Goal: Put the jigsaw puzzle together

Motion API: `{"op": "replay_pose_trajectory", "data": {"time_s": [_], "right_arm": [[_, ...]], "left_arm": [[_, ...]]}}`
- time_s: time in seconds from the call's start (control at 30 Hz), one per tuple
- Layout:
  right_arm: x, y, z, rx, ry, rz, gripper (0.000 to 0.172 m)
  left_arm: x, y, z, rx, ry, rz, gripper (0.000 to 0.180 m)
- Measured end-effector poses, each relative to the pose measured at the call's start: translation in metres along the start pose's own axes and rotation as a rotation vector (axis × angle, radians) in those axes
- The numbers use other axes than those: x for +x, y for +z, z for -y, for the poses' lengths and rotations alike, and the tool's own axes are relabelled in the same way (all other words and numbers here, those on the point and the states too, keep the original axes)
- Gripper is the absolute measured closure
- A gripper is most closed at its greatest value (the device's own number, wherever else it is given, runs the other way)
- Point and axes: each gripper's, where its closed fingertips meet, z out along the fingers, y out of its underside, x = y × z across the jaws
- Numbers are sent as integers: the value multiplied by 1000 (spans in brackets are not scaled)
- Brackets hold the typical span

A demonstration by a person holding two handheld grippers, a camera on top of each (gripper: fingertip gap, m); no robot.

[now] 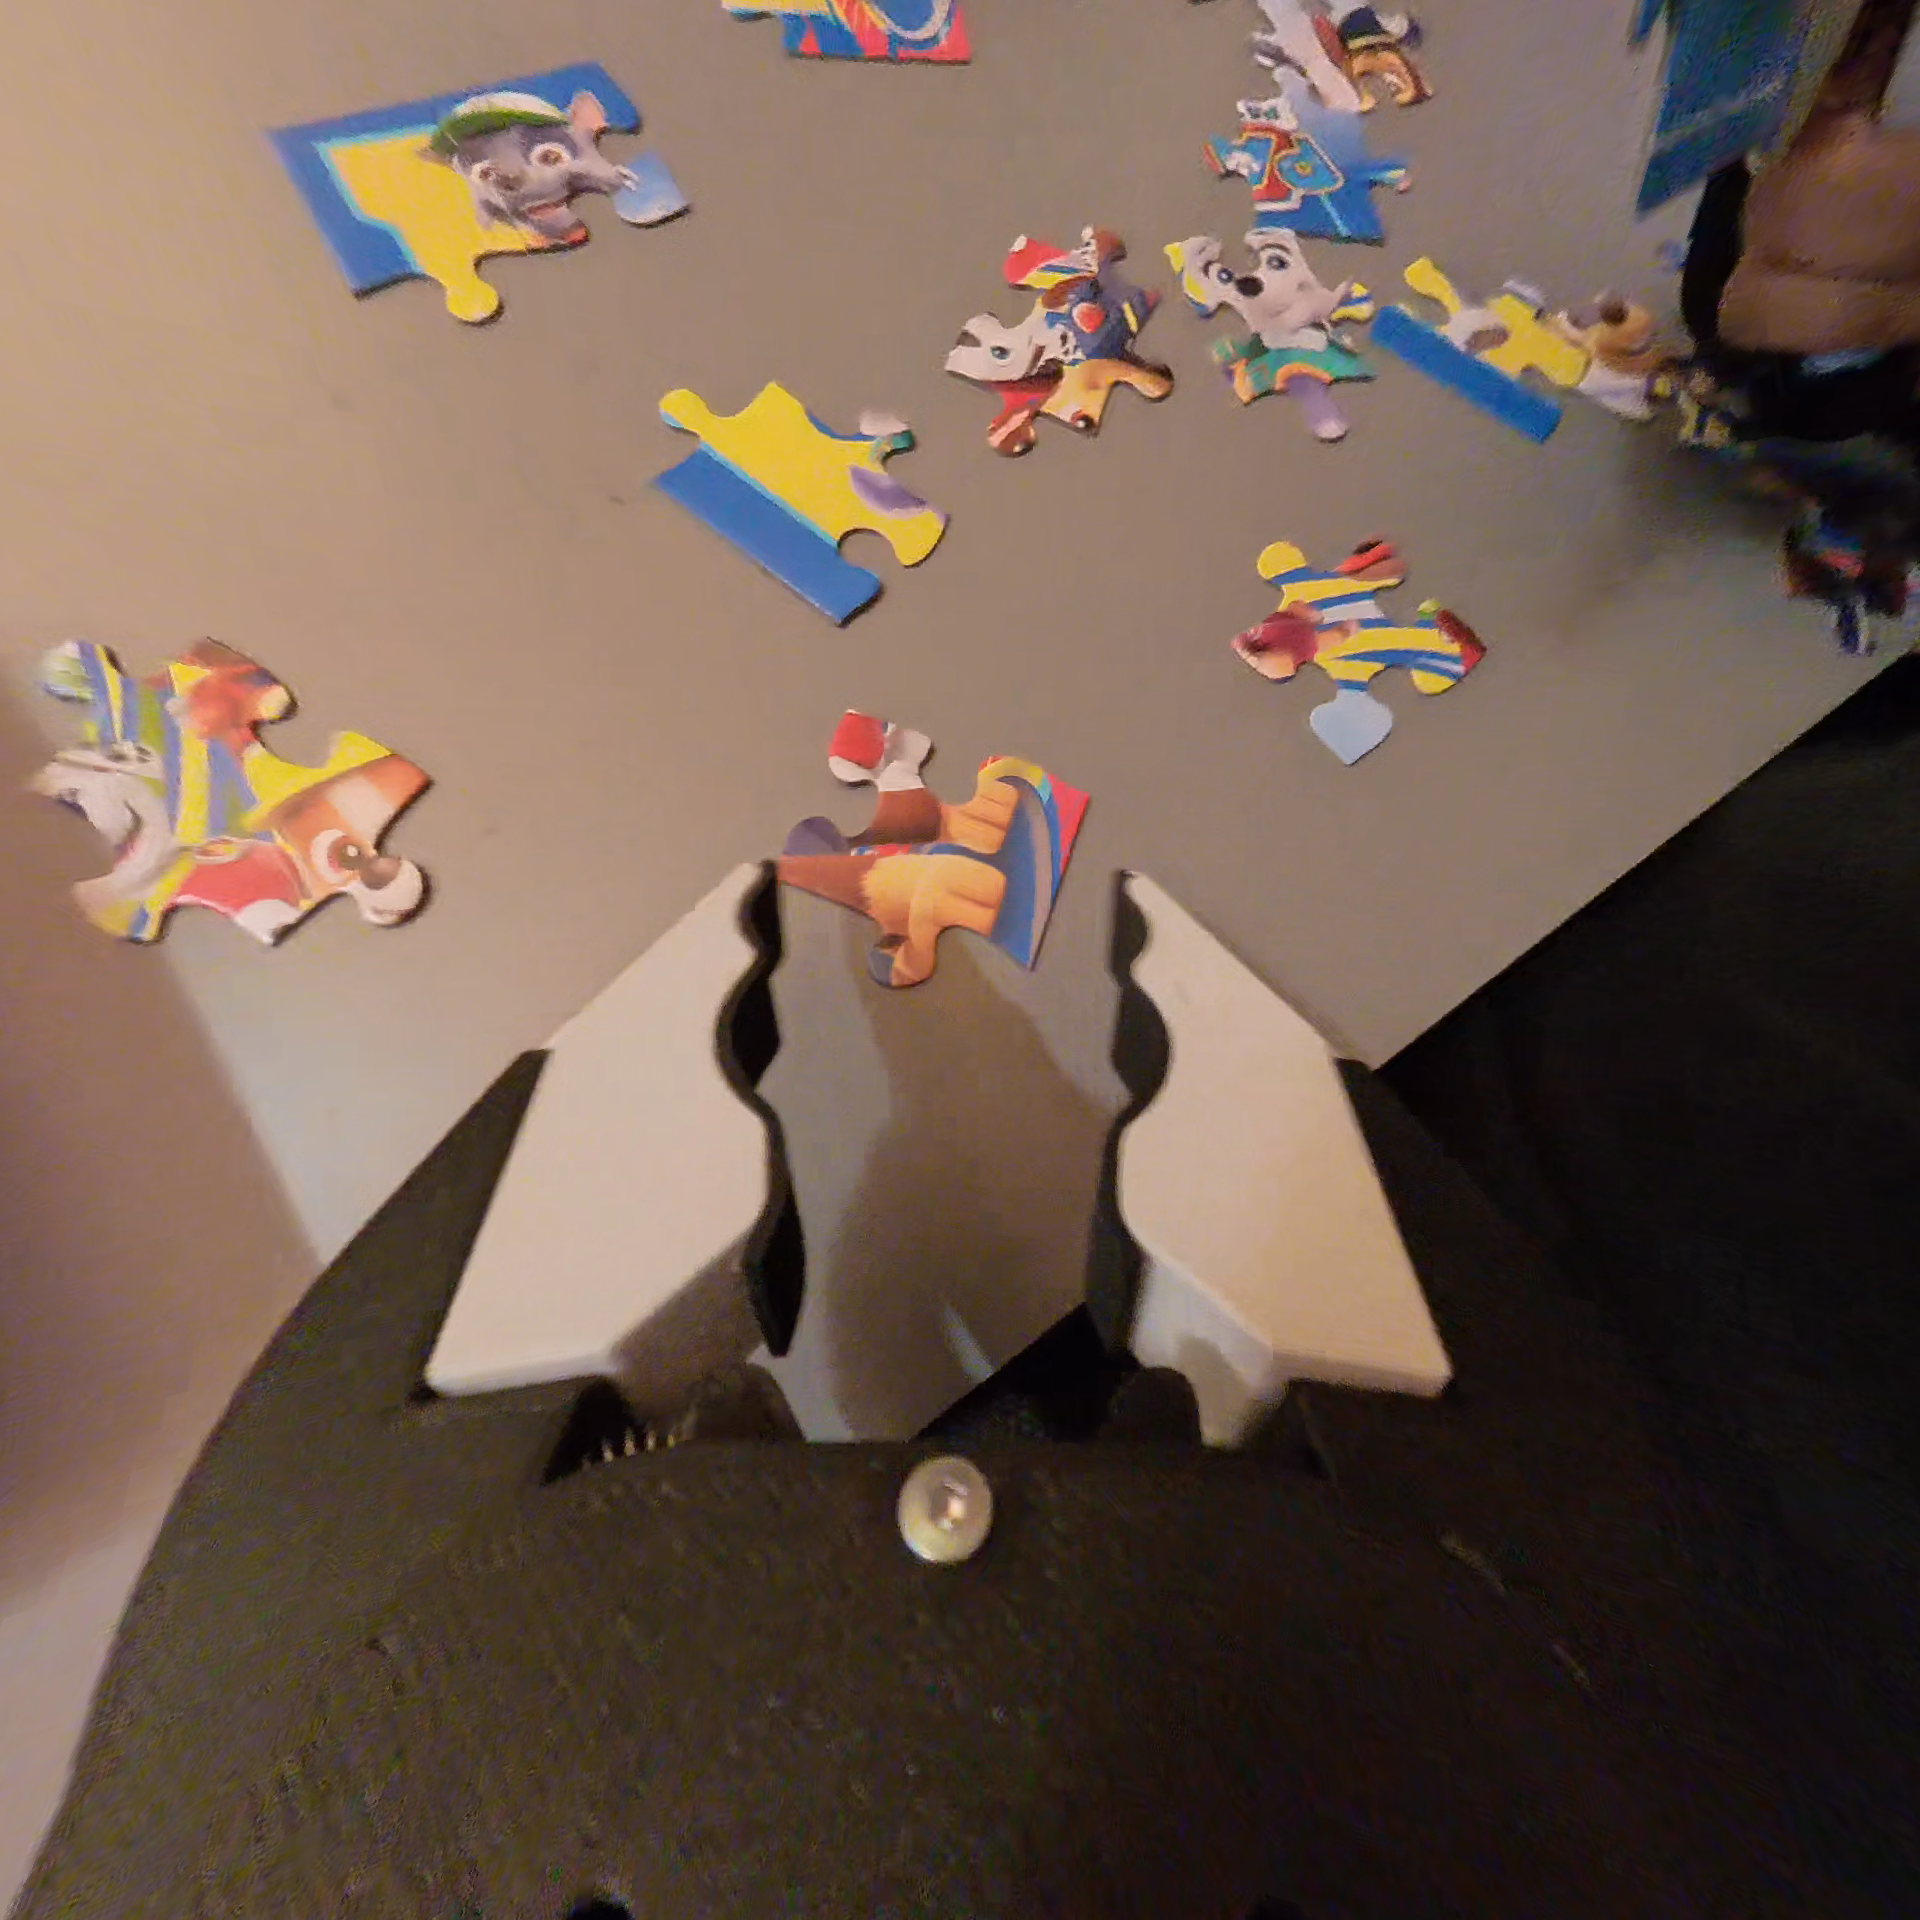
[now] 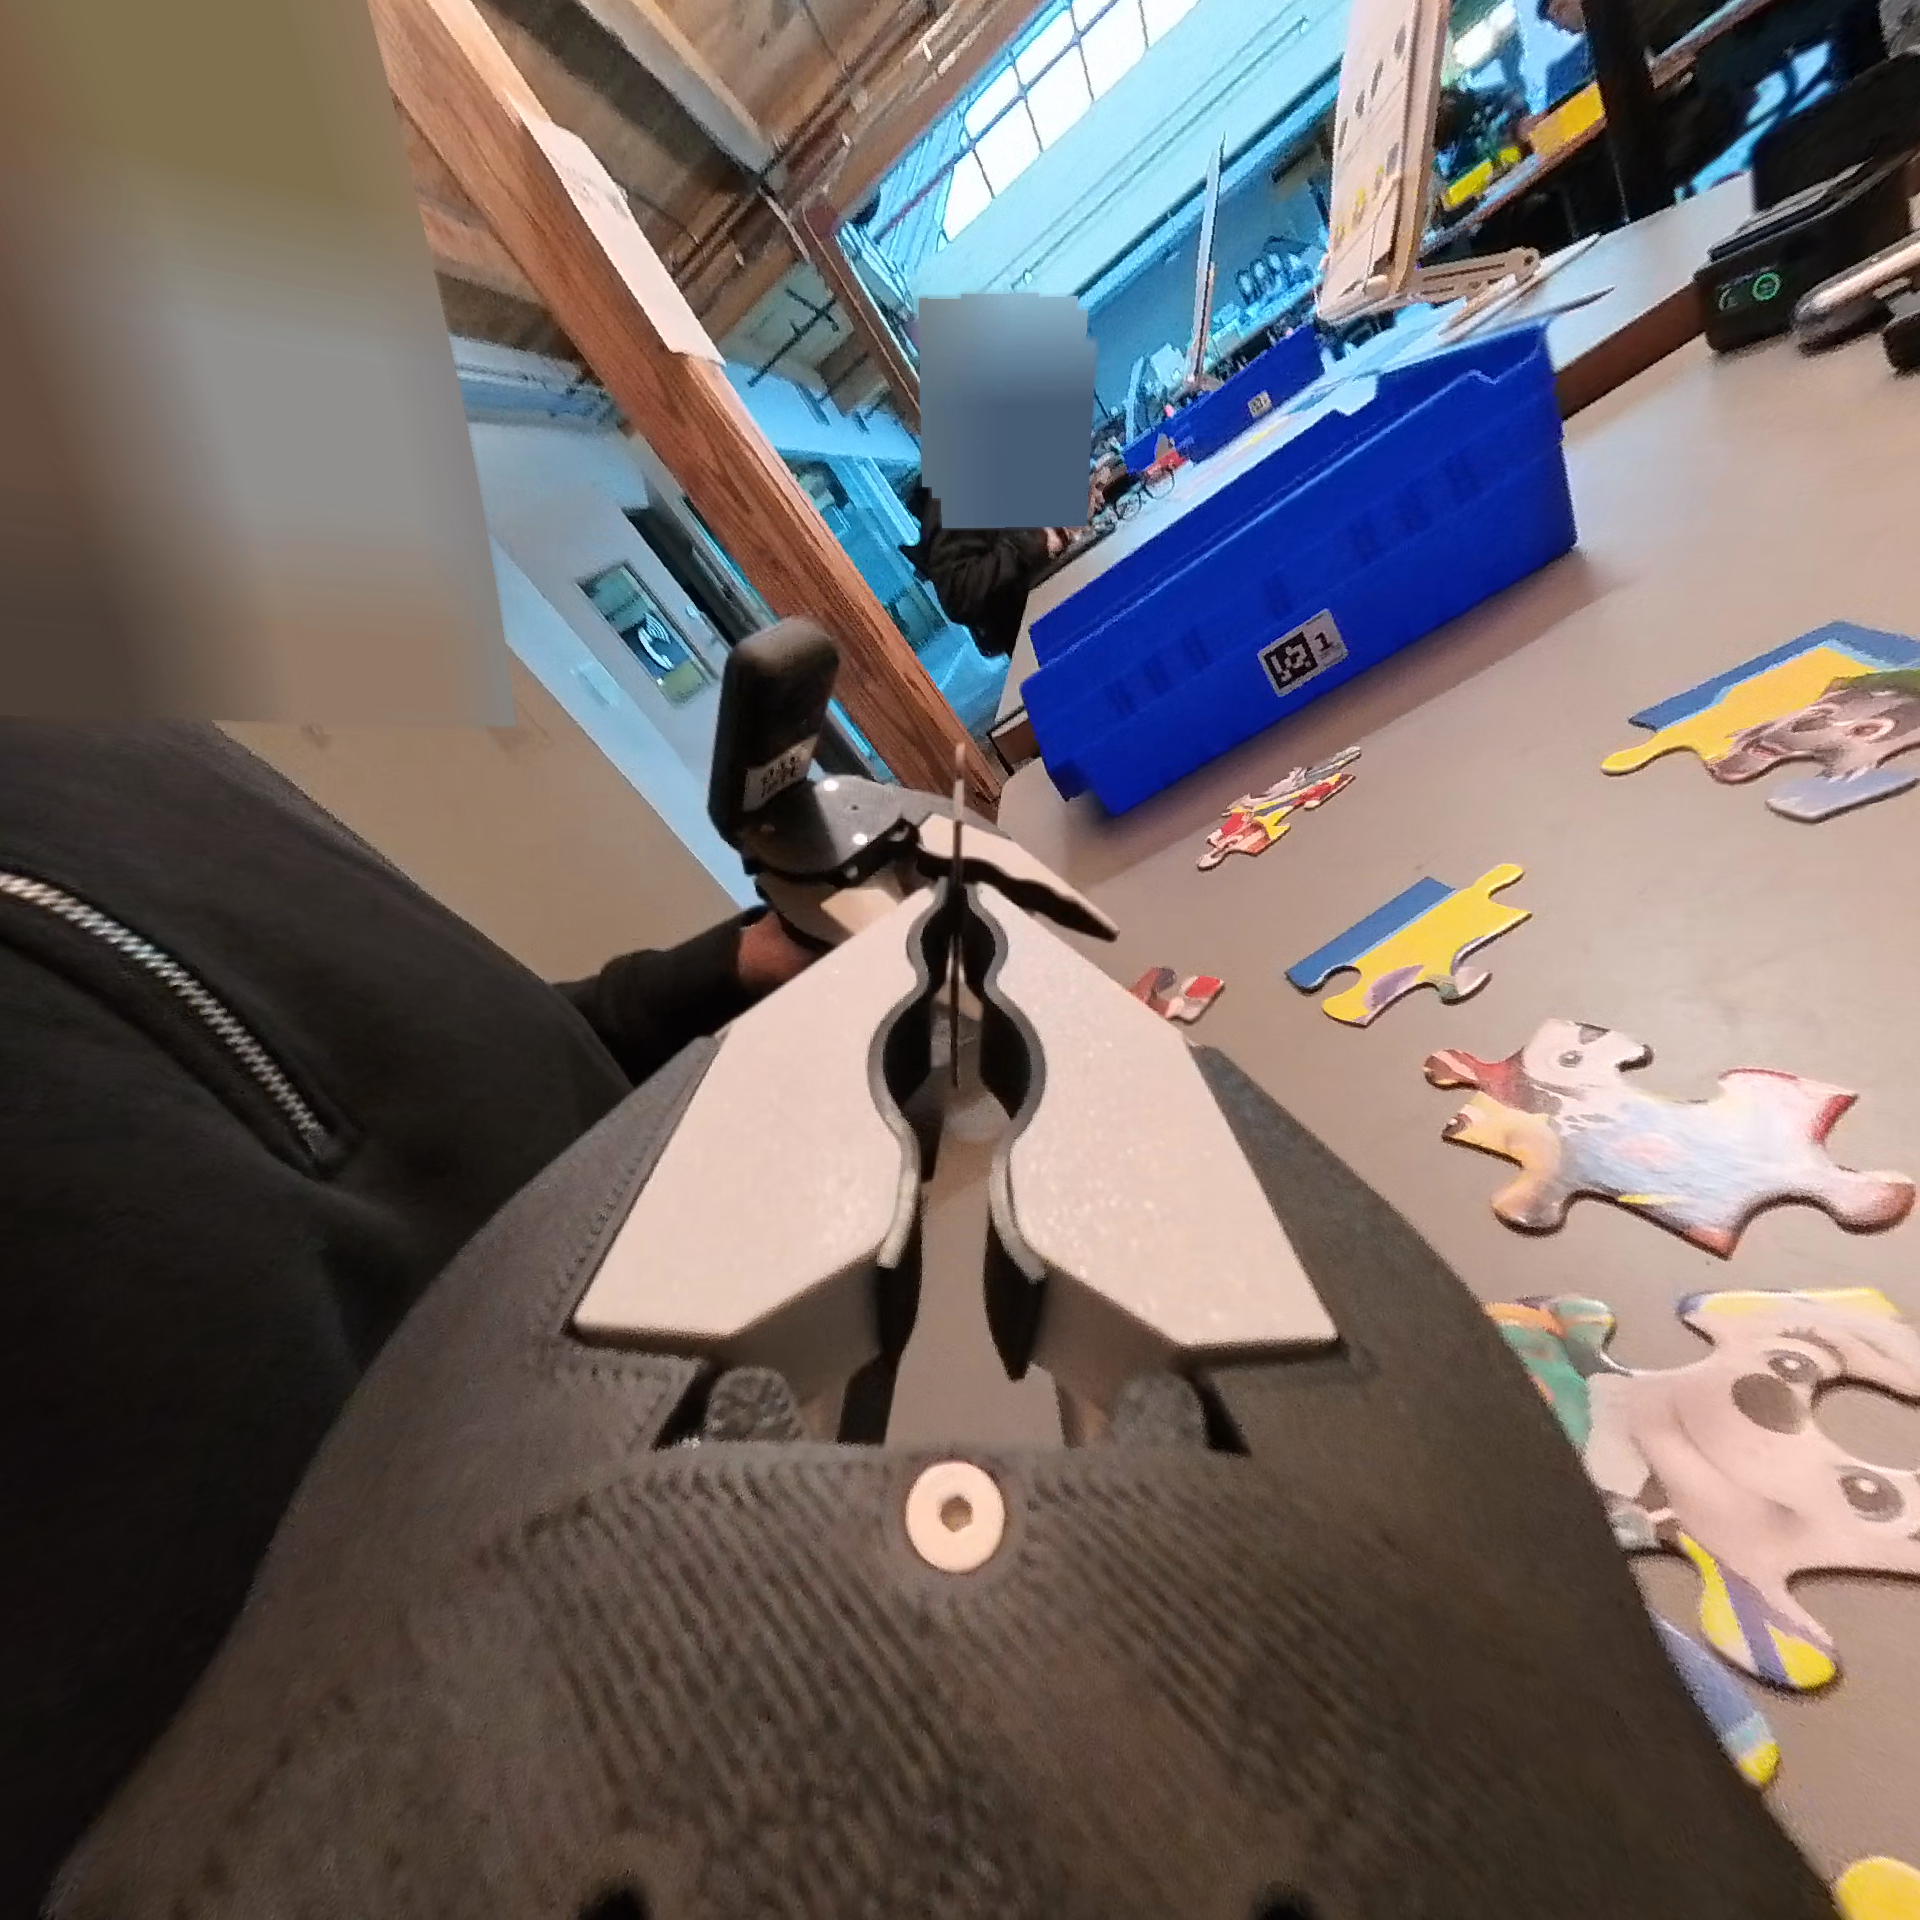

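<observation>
My left gripper (image 1: 945,873) is open just above the grey table (image 1: 499,540). A puzzle piece with an orange paw and a red and blue edge (image 1: 940,836) lies flat on the table at its fingertips; the pads do not press on it. My right gripper (image 2: 951,899) is shut on a thin puzzle piece (image 2: 957,821), seen edge-on, standing upright between the pads and sticking out past the tips. Several loose pieces lie on the table: a blue and yellow edge piece (image 1: 795,499), a corner piece with a grey pup (image 1: 468,187) and a striped piece (image 1: 1351,634).
A blue plastic bin (image 2: 1299,592) stands at the table's far side. A person's dark jacket (image 2: 208,1039) fills the left of the right wrist view. The table's near edge (image 1: 1558,935) drops to dark floor on the right. More pieces lie at the far right (image 1: 1278,312). Spacing between my two grippers at the tips: around 20 cm.
</observation>
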Motion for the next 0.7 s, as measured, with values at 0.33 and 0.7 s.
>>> {"op": "replay_pose_trajectory", "data": {"time_s": [0.33, 0.7], "right_arm": [[-12, -12, 8, 44, -106, -27, 172], [-14, -24, 13, 63, -118, -53, 172]], "left_arm": [[1, 35, 0, -98, 133, 40, 136], [-29, 65, 31, -93, 117, 95, 135]]}}
